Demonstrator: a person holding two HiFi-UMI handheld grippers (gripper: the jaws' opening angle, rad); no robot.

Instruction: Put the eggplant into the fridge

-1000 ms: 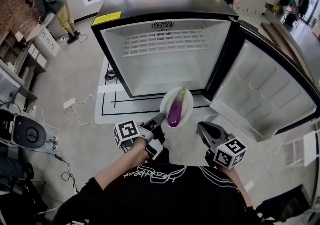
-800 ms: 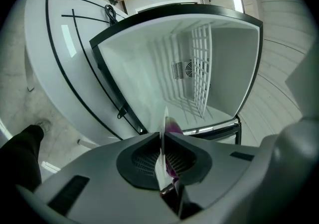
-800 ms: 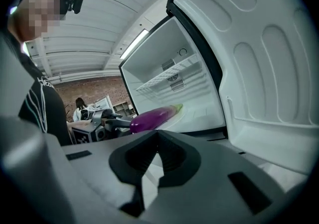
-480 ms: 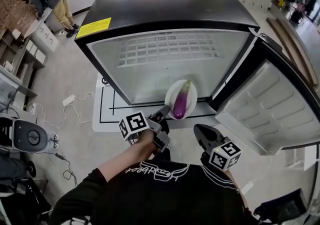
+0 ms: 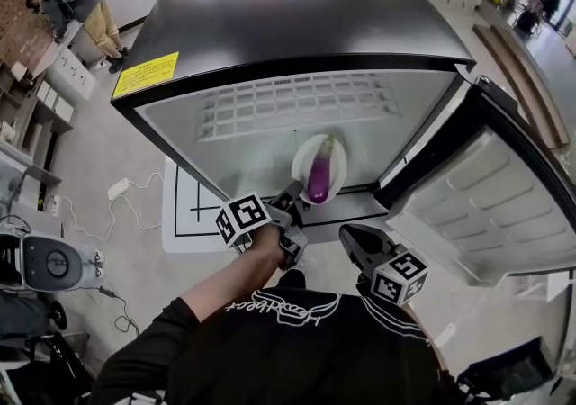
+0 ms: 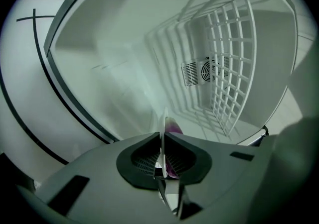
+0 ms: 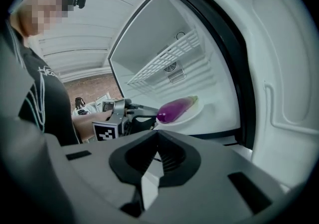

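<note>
A purple eggplant (image 5: 319, 171) lies on a white plate (image 5: 335, 185) held at the mouth of the open fridge (image 5: 297, 16), just over its white floor. My left gripper (image 5: 294, 197) is shut on the plate's near rim. In the left gripper view the thin rim (image 6: 163, 128) stands edge-on between the jaws of the left gripper (image 6: 162, 137), with the eggplant (image 6: 174, 129) just behind. My right gripper (image 5: 347, 235) hangs shut and empty to the right of the plate and nearer to me. The right gripper view shows the eggplant (image 7: 177, 108), the plate (image 7: 195, 113) and the left gripper (image 7: 144, 117).
A white wire shelf (image 5: 297, 102) spans the fridge's upper part, with a fan vent (image 6: 207, 71) on the back wall. The fridge door (image 5: 504, 205) stands open at the right. A white floor mat with black lines (image 5: 184, 214) and a power strip (image 5: 117, 187) lie at the left.
Both grippers have moved forward toward the fridge and a little down. The plate with the eggplant has gone from in front of the opening to inside its mouth.
</note>
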